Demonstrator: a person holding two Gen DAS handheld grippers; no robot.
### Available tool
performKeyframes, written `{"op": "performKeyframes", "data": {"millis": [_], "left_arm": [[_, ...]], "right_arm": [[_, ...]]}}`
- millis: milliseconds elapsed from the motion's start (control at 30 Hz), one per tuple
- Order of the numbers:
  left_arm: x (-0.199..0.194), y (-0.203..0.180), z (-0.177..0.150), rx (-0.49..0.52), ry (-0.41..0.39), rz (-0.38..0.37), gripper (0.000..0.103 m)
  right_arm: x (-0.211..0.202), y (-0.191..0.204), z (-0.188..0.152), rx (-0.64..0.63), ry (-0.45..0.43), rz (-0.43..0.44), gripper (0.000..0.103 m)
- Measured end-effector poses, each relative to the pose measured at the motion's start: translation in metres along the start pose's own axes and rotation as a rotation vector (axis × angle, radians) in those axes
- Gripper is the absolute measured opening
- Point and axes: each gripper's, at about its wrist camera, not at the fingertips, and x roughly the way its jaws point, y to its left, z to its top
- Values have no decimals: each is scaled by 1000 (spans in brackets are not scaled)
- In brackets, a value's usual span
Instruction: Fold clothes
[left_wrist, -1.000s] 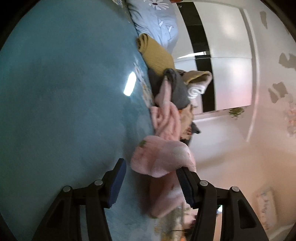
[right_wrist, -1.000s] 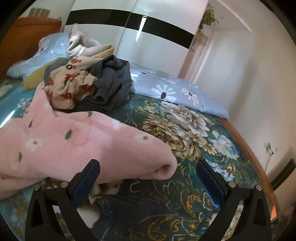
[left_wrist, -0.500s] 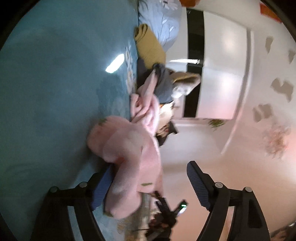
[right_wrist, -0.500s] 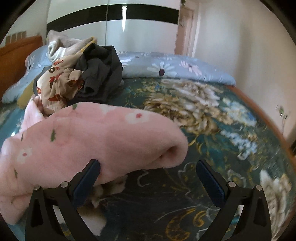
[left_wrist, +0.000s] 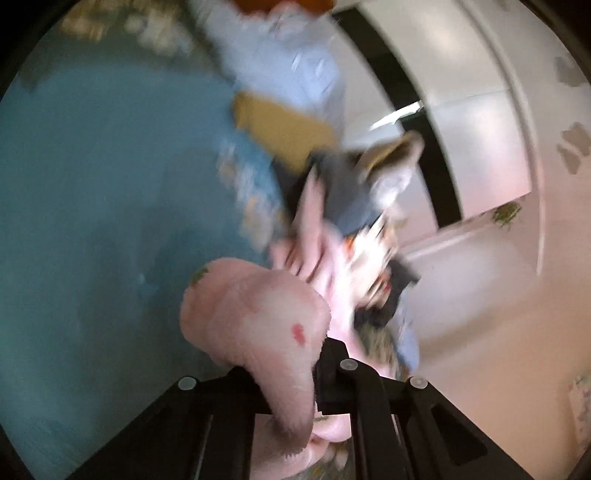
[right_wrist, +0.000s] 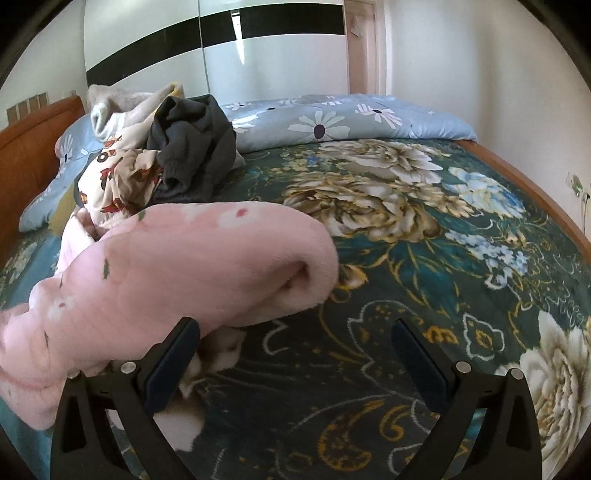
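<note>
Teal floral-printed bedding (right_wrist: 424, 258) covers a wooden-framed bed (right_wrist: 524, 181), backed by a white wardrobe with a black band (right_wrist: 273, 48). A fluffy pink flower-dotted garment (right_wrist: 177, 266) is draped across the bed before a heap of mixed clothes (right_wrist: 177, 155). Its fold (left_wrist: 258, 325) is pinched between the left gripper's (left_wrist: 291, 373) closed jaws. The right gripper's (right_wrist: 295, 354) jaws are spread wide, holding nothing, with the garment beside its left finger.

Premises: a home bedroom. A bed (right_wrist: 424, 258) with a floral teal cover fills the near ground, with a wooden headboard (right_wrist: 26, 147) at far left. A daisy-print quilt (right_wrist: 332, 118) lies along its far side. Behind stands a glossy sliding wardrobe (right_wrist: 258, 55); a door (right_wrist: 364, 48) is far right.
</note>
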Motion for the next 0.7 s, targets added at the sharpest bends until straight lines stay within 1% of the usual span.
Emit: {"op": "performKeyframes", "data": {"millis": [67, 133, 167, 233, 300, 367, 400, 467, 533, 567, 600, 667, 700], "left_arm": [[-28, -3, 25, -27, -118, -34, 9], [-66, 5, 48, -57, -265, -5, 9], [-84, 10, 60, -72, -336, 13, 9], [-112, 28, 74, -97, -443, 94, 9], [-129, 55, 77, -143, -507, 175, 9], [-133, 83, 71, -194, -499, 191, 9], [-134, 97, 68, -218, -493, 201, 9], [-127, 114, 61, -222, -471, 228, 10], [-117, 123, 54, -220, -454, 228, 10], [-112, 127, 52, -221, -445, 220, 10], [-109, 133, 50, -222, -437, 206, 10], [-105, 138, 49, -212, -430, 191, 10], [-104, 140, 48, -208, -427, 183, 10]], "right_arm": [[0, -4, 0, 6, -1, 7, 103], [-1, -7, 0, 12, 3, 23, 103], [0, -7, -1, 11, 7, 52, 103], [-1, 1, -3, -11, 11, 99, 103], [-2, 15, -5, -61, -4, 83, 103], [-1, 31, -7, -107, -6, 86, 103], [1, 36, -7, -113, 7, 110, 103], [7, 45, -7, -103, 49, 180, 103], [15, 52, -7, -70, 106, 273, 103], [20, 55, -8, -36, 141, 343, 103], [27, 57, -9, 8, 182, 421, 103], [42, 60, -11, 96, 246, 521, 103], [51, 60, -13, 160, 275, 557, 103]]}}
